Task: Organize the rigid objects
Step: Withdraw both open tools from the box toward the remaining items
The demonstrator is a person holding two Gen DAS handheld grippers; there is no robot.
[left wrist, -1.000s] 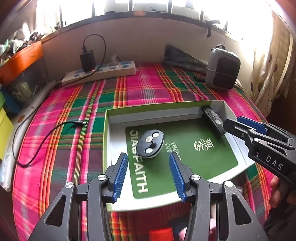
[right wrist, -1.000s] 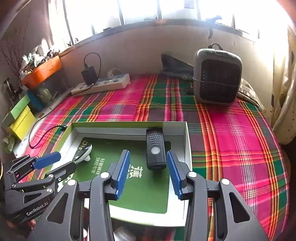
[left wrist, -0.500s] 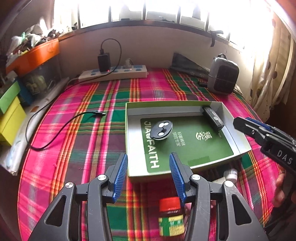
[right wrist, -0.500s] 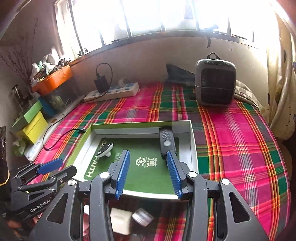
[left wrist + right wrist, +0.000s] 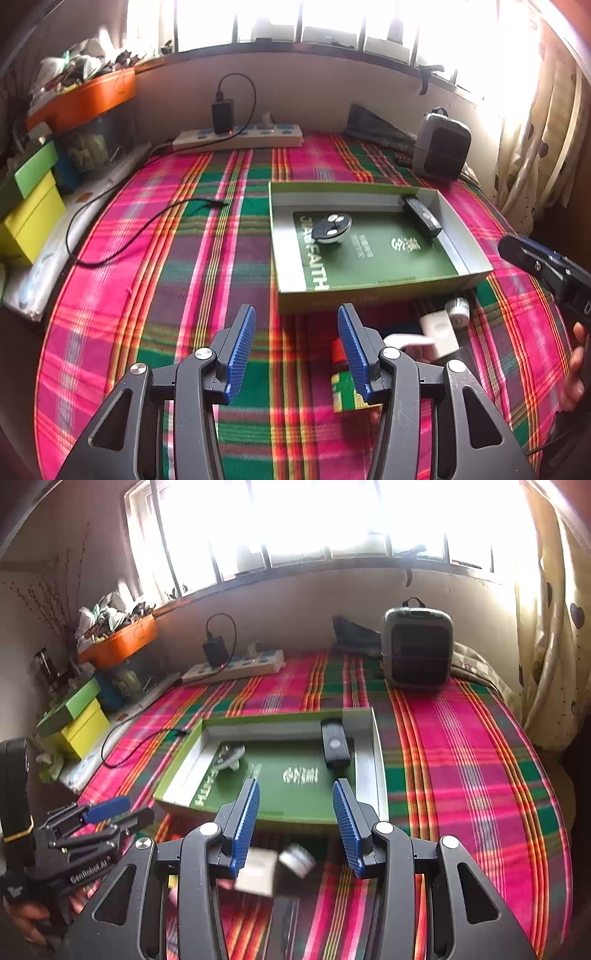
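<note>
A shallow green box (image 5: 369, 295) lies on the plaid cloth. In it are a round black key fob (image 5: 331, 229) and a black remote (image 5: 421, 216). My left gripper (image 5: 295, 332) hangs open in front of the box, nothing between its fingers. Close to it lie a small bottle (image 5: 343, 384) with a red cap, a white adapter (image 5: 439, 330) and a silver cap (image 5: 457, 308). In the right wrist view my right gripper (image 5: 295, 812) is open over the near edge of the box (image 5: 365, 760). Below it, blurred, are the white adapter (image 5: 258, 871) and silver cap (image 5: 297, 858).
A power strip (image 5: 240, 136) with a plugged charger runs along the back wall. A grey heater (image 5: 441, 147) stands at the back right. A black cable (image 5: 147, 229) trails left of the box, and yellow-green boxes (image 5: 29, 206) stand at the left edge.
Both grippers have drawn back from the box and risen a little. The bottle, adapter and silver cap in front of the box have come into view. Both stay open.
</note>
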